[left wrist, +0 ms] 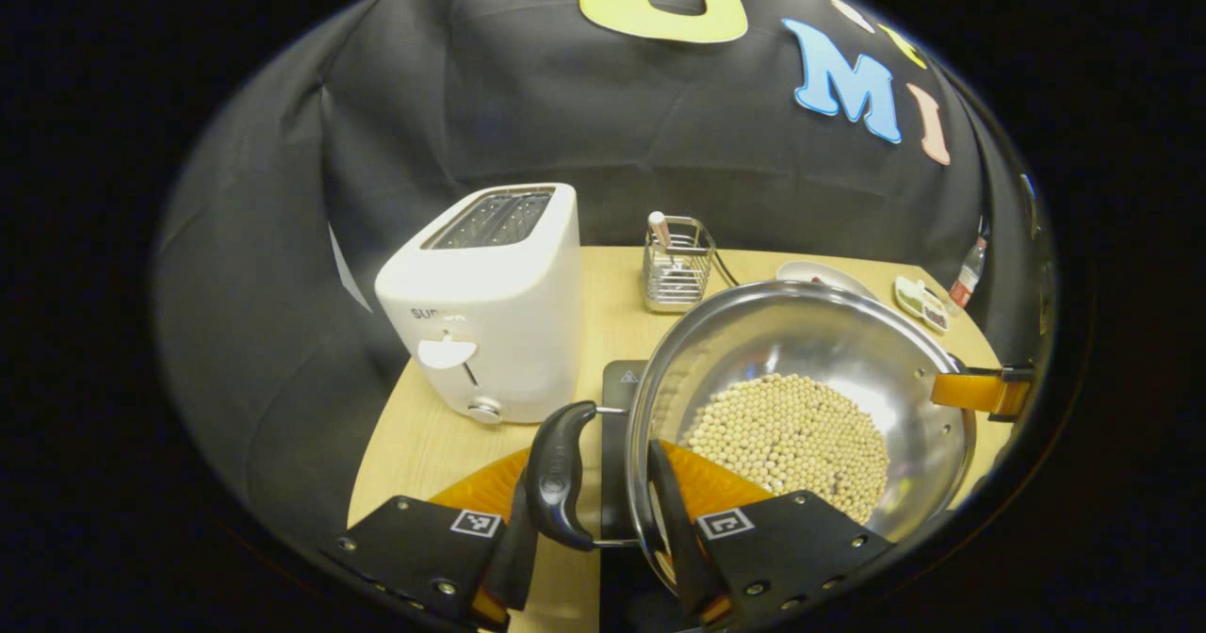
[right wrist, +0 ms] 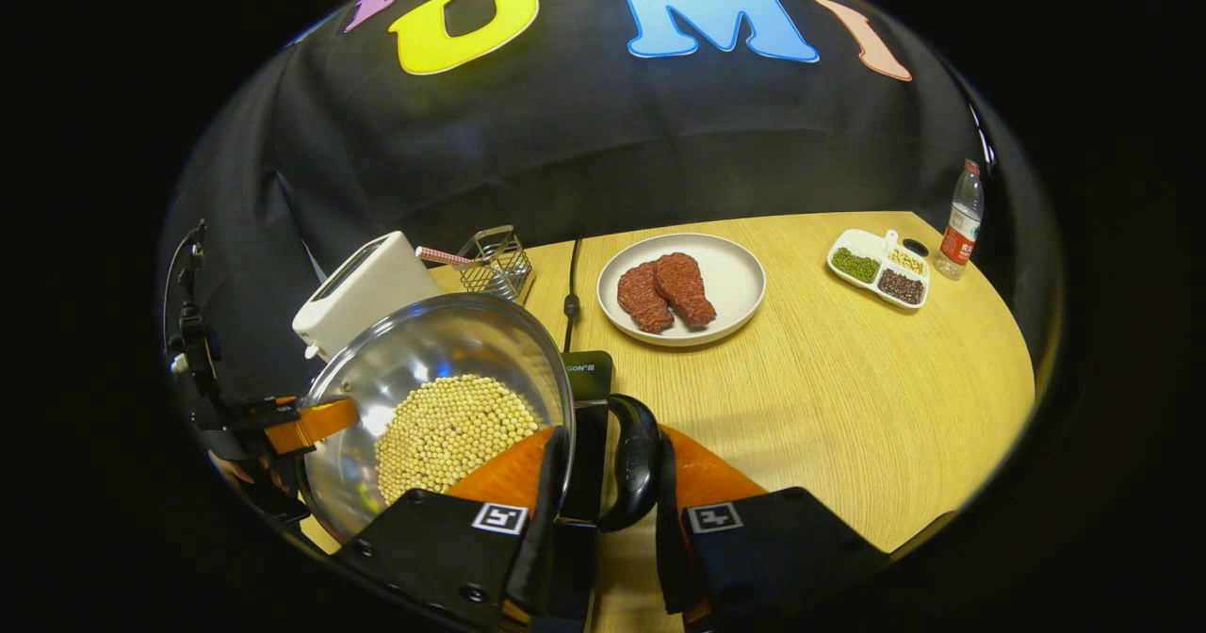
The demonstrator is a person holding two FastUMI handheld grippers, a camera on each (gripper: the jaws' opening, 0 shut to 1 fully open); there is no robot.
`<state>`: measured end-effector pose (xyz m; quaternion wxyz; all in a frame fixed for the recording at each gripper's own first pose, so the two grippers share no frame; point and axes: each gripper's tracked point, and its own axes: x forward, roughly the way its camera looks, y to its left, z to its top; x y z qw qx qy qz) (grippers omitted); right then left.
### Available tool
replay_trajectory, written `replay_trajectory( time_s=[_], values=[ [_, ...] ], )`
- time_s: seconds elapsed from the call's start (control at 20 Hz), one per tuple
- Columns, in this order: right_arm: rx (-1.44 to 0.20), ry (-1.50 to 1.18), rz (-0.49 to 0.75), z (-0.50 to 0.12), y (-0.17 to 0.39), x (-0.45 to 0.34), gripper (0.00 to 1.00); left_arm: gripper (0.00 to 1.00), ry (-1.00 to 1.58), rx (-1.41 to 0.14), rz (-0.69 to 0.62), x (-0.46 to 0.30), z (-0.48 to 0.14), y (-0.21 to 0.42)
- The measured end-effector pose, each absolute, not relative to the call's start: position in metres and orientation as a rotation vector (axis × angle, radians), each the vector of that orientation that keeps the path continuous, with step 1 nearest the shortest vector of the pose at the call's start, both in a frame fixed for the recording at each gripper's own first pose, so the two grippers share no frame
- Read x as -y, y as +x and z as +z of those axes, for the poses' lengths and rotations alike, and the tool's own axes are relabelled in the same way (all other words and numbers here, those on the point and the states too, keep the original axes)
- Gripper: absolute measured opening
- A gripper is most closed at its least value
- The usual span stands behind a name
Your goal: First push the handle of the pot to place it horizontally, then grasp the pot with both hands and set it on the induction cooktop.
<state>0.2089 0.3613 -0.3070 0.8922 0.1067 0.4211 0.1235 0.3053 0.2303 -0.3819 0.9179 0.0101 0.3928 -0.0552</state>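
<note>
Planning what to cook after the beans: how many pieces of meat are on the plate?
2. Both lie side by side on the round plate behind the pot: one piece of meat on the left, the other touching it on the right.

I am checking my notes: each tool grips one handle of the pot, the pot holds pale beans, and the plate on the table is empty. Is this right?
Not quite. The plate is not empty: the right gripper view shows two pieces of meat on it. The rest stands: each tool, left and right, grips a handle of the pot, which holds pale beans.
</note>
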Motion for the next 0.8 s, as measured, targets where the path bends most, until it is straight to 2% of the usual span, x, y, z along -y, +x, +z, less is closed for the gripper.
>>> replay_trajectory(
  time_s=[0.2, 0.25, 0.3, 0.35, 0.4, 0.45, 0.5, 0.65, 0.75, 0.8],
  values=[
    [-0.794, 0.196, 0.276, -0.295, 0.21, -0.364, 0.64, 0.75, 0.114, -0.756, -0.062, -0.238, -0.374, 0.312],
    [-0.757, 0.18, 0.258, -0.288, 0.214, -0.358, 0.68, 0.75, 0.12, -0.74, -0.054, -0.24, -0.369, 0.314],
    [-0.722, 0.163, 0.237, -0.28, 0.218, -0.35, 0.96, 0.76, 0.117, -0.721, -0.047, -0.24, -0.367, 0.317],
    [-0.693, 0.151, 0.225, -0.272, 0.222, -0.343, 0.97, 0.73, 0.117, -0.703, -0.033, -0.242, -0.364, 0.32],
    [-0.672, 0.142, 0.221, -0.266, 0.222, -0.338, 0.92, 0.75, 0.111, -0.687, -0.021, -0.242, -0.362, 0.32],
    [-0.658, 0.133, 0.22, -0.259, 0.222, -0.333, 0.92, 0.78, 0.104, -0.668, -0.003, -0.243, -0.355, 0.32],
    [-0.643, 0.122, 0.218, -0.253, 0.221, -0.328, 0.97, 0.78, 0.1, -0.651, 0.012, -0.245, -0.349, 0.319],
    [-0.57, 0.102, 0.203, -0.225, 0.214, -0.308, 0.98, 0.75, 0.063, -0.567, 0.071, -0.246, -0.318, 0.312],
    [-0.519, 0.109, 0.194, -0.201, 0.206, -0.294, 0.98, 0.78, 0.031, -0.494, 0.078, -0.236, -0.291, 0.306],
    [-0.492, 0.106, 0.19, -0.188, 0.203, -0.284, 0.98, 0.75, 0.03, -0.46, 0.078, -0.231, -0.277, 0.303]
  ],
)
